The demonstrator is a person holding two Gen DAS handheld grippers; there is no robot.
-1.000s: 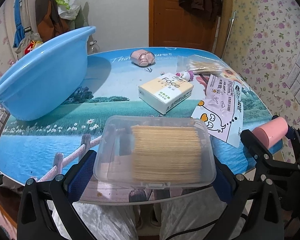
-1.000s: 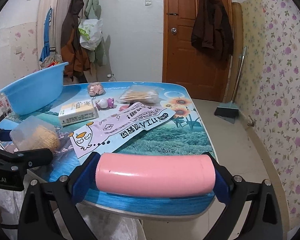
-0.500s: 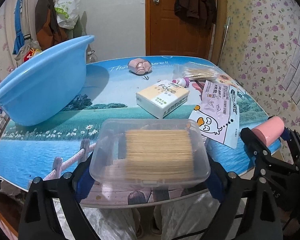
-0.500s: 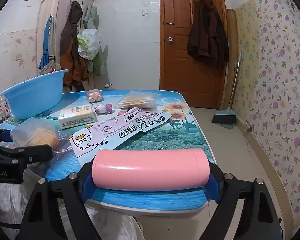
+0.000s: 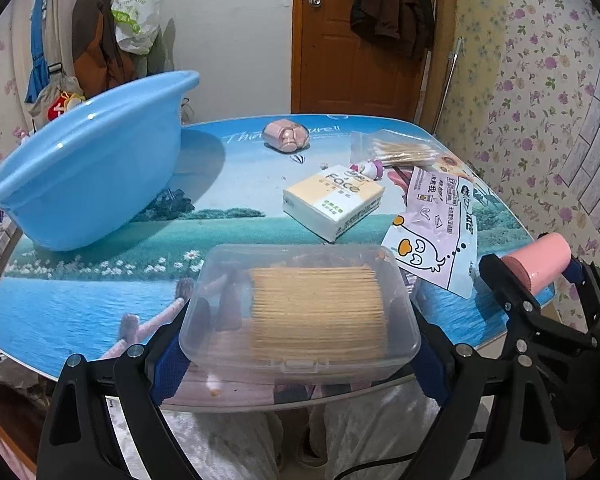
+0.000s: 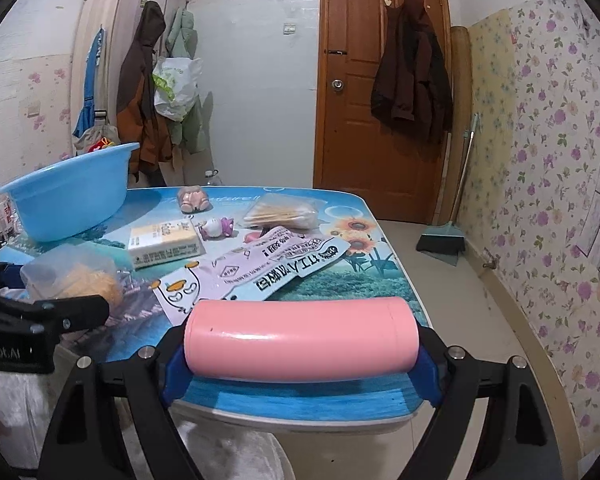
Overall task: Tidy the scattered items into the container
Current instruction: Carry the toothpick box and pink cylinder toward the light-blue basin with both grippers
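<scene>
Spanning the right gripper jaws, the pink cylinder lies horizontal at lower centre. Left gripper jaws clamp the toothpick box crosswise, near edge hiding the table rim; blue basin sits upper left.

Basin: table's left edge, far half | tissue pack: centre-right | printed pouch: right edge, just right of pack | swab bag: far-right corner | toothpick box: over near edge | cylinder: over near-right corner

"Face" on tissue pack; "obot.AI" on left hand-held gripper; tablecloth script partly legible.
</scene>
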